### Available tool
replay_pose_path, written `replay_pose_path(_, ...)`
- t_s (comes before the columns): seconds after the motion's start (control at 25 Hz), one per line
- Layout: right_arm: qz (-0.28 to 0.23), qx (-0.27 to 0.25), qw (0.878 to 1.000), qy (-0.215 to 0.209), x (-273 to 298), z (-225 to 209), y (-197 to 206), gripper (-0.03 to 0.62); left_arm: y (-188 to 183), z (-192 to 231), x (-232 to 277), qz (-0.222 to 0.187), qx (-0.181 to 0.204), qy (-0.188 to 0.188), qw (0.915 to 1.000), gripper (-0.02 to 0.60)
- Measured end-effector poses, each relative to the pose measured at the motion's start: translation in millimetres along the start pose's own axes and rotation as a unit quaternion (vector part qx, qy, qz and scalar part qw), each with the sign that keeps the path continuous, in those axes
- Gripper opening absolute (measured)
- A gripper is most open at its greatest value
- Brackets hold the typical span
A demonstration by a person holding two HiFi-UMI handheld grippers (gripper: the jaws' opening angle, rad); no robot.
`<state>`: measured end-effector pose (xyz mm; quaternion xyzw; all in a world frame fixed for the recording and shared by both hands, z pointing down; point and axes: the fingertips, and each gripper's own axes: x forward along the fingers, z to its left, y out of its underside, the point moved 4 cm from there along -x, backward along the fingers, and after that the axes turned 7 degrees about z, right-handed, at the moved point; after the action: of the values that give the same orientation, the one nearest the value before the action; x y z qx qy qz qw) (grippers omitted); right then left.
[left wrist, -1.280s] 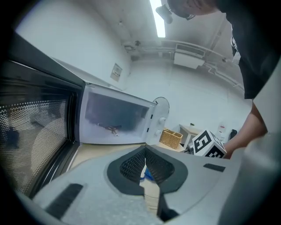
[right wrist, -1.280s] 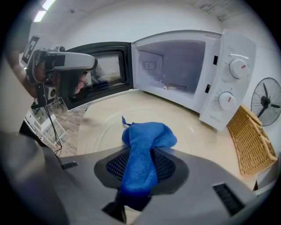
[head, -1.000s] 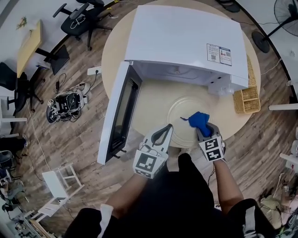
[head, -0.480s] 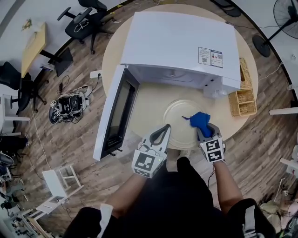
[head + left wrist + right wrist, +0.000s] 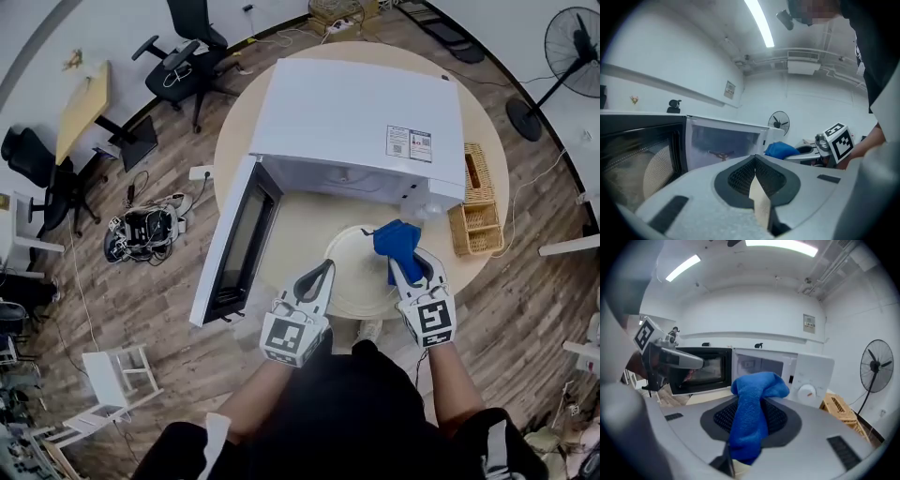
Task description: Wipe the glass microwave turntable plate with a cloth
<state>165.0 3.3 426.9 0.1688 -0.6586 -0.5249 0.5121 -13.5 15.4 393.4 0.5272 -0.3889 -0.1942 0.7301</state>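
The round glass turntable plate (image 5: 361, 277) lies on the round wooden table (image 5: 300, 211) in front of the white microwave (image 5: 356, 112). My right gripper (image 5: 408, 255) is shut on a blue cloth (image 5: 396, 240), held over the plate's far right edge near the microwave front. In the right gripper view the cloth (image 5: 757, 385) bulges up between the jaws of the right gripper (image 5: 751, 416). My left gripper (image 5: 322, 270) is shut at the plate's left rim. Nothing shows between the pads of the left gripper (image 5: 754, 161) in its own view.
The microwave door (image 5: 234, 244) stands open to the left, beside my left gripper. A wicker basket (image 5: 476, 211) sits at the table's right edge. Office chairs (image 5: 187, 56) and a standing fan (image 5: 577, 42) are on the wood floor around the table.
My right gripper has carried the blue cloth forward across the plate toward the microwave. The left gripper has stayed at the plate's left rim.
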Motion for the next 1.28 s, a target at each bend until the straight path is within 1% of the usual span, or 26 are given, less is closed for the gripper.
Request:
replay_pose_path(0.16,-0.079,-0.004,0.997,0.008,-18.5,-5.4,-49.4,0.109,-22.1,2.6,-9.7,-0.03,0.012,-0.018,0.9993,0.006)
replay_pose_path(0.32,-0.153,-0.021,0.988,0.013,-39.1,-5.2,-93.5,0.109,-47.5,1.2,-18.6,-0.058,0.009,-0.023,0.998,0.006)
replay_pose_path(0.44,-0.185,-0.024,0.982,0.02,-51.6,-4.2,-116.8,0.107,-64.9,3.0,-23.4,-0.076,0.019,-0.027,0.9965,0.006)
replay_pose_path(0.56,-0.203,-0.029,0.978,0.034,-63.8,-3.8,-134.9,0.104,-77.1,3.4,-25.4,-0.09,0.034,-0.028,0.995,0.006)
replay_pose_path(0.72,-0.256,-0.052,0.965,0.035,-74.3,-0.7,-152.8,0.094,-88.4,7.0,-26.5,-0.106,0.049,-0.032,0.9927,0.006)
replay_pose_path(0.76,-0.256,-0.052,0.965,0.034,-75.3,-0.6,-153.7,0.092,-91.9,6.9,-27.4,-0.108,0.045,-0.034,0.9925,0.006)
replay_pose_path(0.8,-0.246,-0.048,0.967,0.036,-75.9,-1.2,-152.6,0.092,-94.5,6.7,-28.3,-0.11,0.04,-0.036,0.9925,0.006)
replay_pose_path(0.88,-0.212,-0.038,0.976,0.041,-75.7,-3.1,-145.5,0.092,-96.6,6.4,-29.7,-0.112,0.038,-0.037,0.9923,0.006)
replay_pose_path(0.92,-0.204,-0.037,0.977,0.041,-75.8,-3.3,-142.3,0.092,-96.8,6.0,-30.3,-0.112,0.039,-0.037,0.9922,0.006)
replay_pose_path(0.96,-0.211,-0.039,0.976,0.039,-76.7,-2.4,-143.0,0.092,-96.9,5.3,-31.0,-0.112,0.041,-0.037,0.9921,0.006)
replay_pose_path(1.04,-0.249,-0.049,0.967,0.032,-79.3,0.5,-152.0,0.093,-97.8,3.0,-32.3,-0.114,0.046,-0.038,0.9917,0.006)
replay_pose_path(1.08,-0.252,-0.049,0.966,0.032,-78.9,0.6,-152.0,0.092,-98.7,1.8,-32.6,-0.115,0.048,-0.039,0.9914,0.006)
replay_pose_path(1.16,-0.235,-0.043,0.971,0.033,-76.2,-0.7,-144.9,0.092,-100.4,-0.7,-32.1,-0.119,0.052,-0.04,0.9907,0.006)
replay_pose_path(1.24,-0.235,-0.04,0.971,0.031,-75.7,0.0,-143.2,0.092,-100.9,-2.2,-31.9,-0.121,0.052,-0.04,0.9905,0.006)
replay_pose_path(1.28,-0.224,-0.037,0.973,0.033,-75.1,0.0,-140.1,0.093,-101.1,-2.5,-32.4,-0.121,0.052,-0.039,0.9905,0.006)
